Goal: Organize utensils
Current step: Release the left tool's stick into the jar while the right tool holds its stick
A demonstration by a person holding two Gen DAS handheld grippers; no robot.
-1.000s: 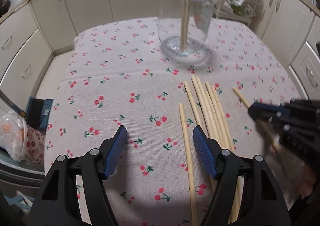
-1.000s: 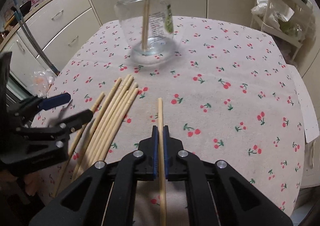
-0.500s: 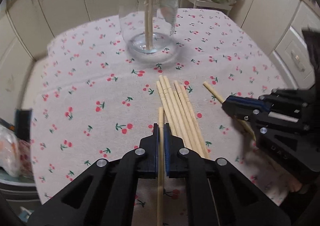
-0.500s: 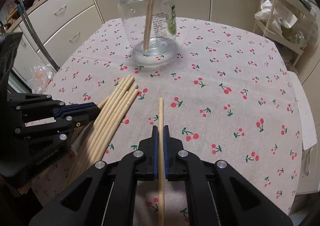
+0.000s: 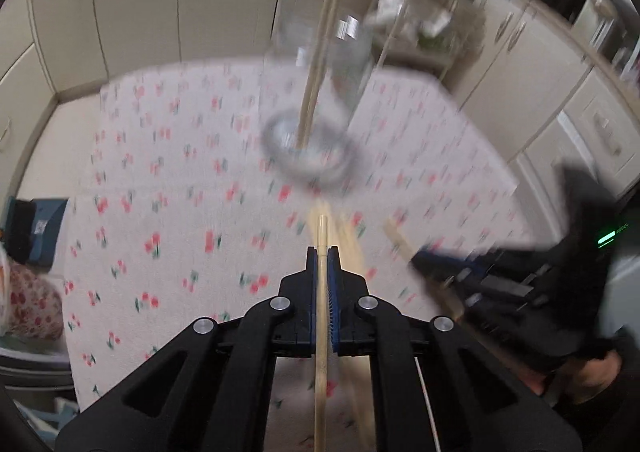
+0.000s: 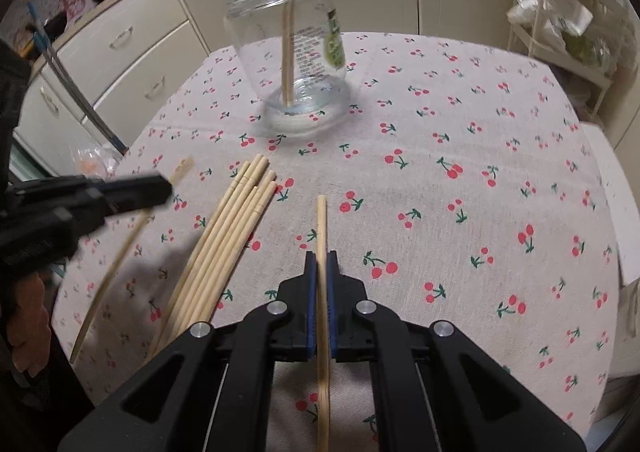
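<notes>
On the bench [image 6: 460,99] a jar [image 6: 288,51] stood at the far side with sticks [image 6: 287,31] upright in it. Nearer me, a bundle [image 6: 224,248] lay left of my right hand-held gripper [image 6: 321,264]. My left hand-held gripper [image 5: 322,260] sat left of that bundle, each clamping one chopstick.
</notes>
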